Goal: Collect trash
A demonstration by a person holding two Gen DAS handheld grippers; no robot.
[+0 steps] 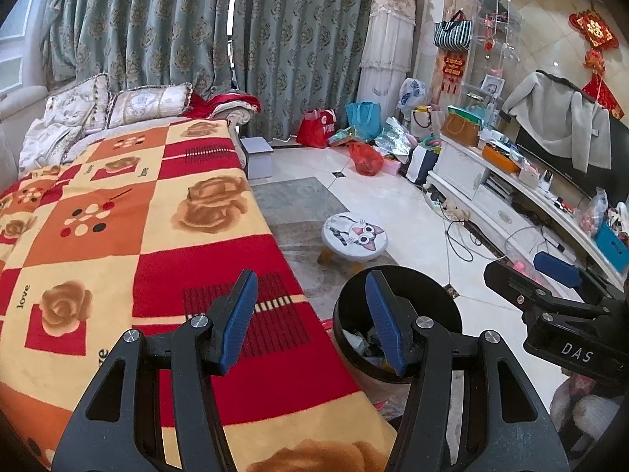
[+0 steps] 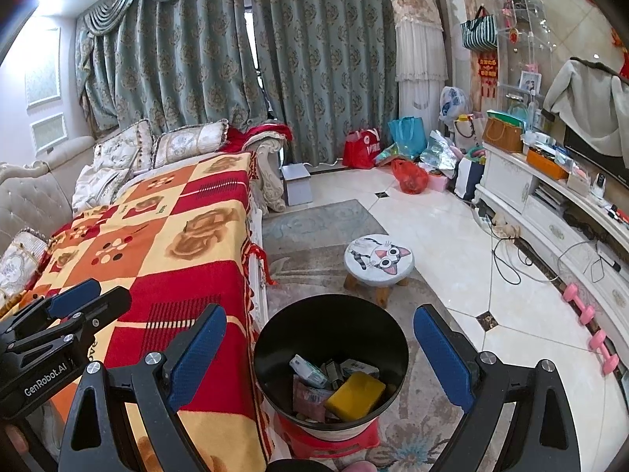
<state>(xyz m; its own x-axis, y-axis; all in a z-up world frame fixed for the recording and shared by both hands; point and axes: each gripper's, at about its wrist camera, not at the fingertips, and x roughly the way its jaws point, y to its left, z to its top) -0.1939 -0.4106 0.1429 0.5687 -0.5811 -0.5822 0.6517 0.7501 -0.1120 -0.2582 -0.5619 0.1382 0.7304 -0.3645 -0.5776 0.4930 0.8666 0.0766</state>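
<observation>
I hold my left gripper (image 1: 310, 314) open with nothing in it, above the edge of the checked blanket (image 1: 118, 216). My right gripper (image 2: 320, 350) is open wide and empty too, over the black bin (image 2: 330, 326). The bin sits on a red stool (image 2: 326, 438) by the sofa. Inside it lie a yellow sponge (image 2: 355, 395) and some wrappers (image 2: 308, 371).

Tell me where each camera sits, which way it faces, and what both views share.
Left wrist: sits on the left gripper, looks down over the blanket edge toward the curtains; its open empty fingers show, plus the right gripper at right.
Right wrist: sits on the right gripper, looks down into the bin of trash; its open fingers show, the left gripper at left.
Shared: bin, blanket, cat stool, curtains.
</observation>
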